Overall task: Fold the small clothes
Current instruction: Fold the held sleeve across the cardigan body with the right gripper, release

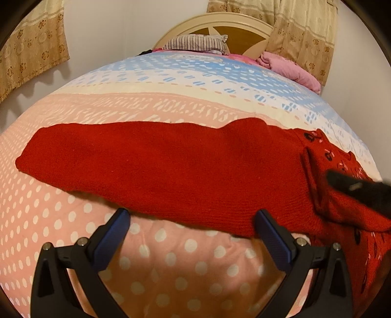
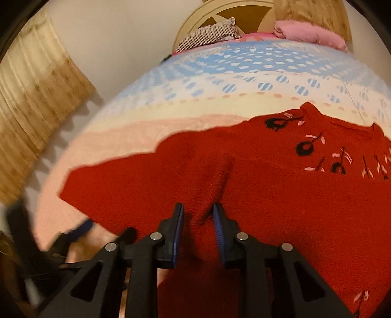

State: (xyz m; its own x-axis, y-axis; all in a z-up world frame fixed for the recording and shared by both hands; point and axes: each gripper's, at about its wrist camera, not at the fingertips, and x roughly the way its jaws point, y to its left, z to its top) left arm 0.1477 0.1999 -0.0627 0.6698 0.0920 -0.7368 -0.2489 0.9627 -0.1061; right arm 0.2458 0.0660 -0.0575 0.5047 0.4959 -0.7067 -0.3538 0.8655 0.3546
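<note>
A red knit sweater [image 1: 171,161] with black and pink embroidery lies on the bed, one sleeve stretched out to the left. My left gripper [image 1: 193,220] is open and empty, just in front of the sleeve's near edge. My right gripper [image 2: 198,212] is over the sweater [image 2: 268,208], its jaws narrowed around a raised fold of red knit near the armpit. The right gripper also shows in the left wrist view [image 1: 361,188] as a black shape on the sweater's body. The left gripper shows blurred at the lower left of the right wrist view [image 2: 78,230].
The bed is covered by a pink, cream and blue dotted blanket [image 1: 171,80]. A striped pillow [image 1: 195,44] and pink bedding [image 1: 290,68] lie by the round headboard [image 1: 220,22]. Curtains [image 1: 29,49] hang on both sides.
</note>
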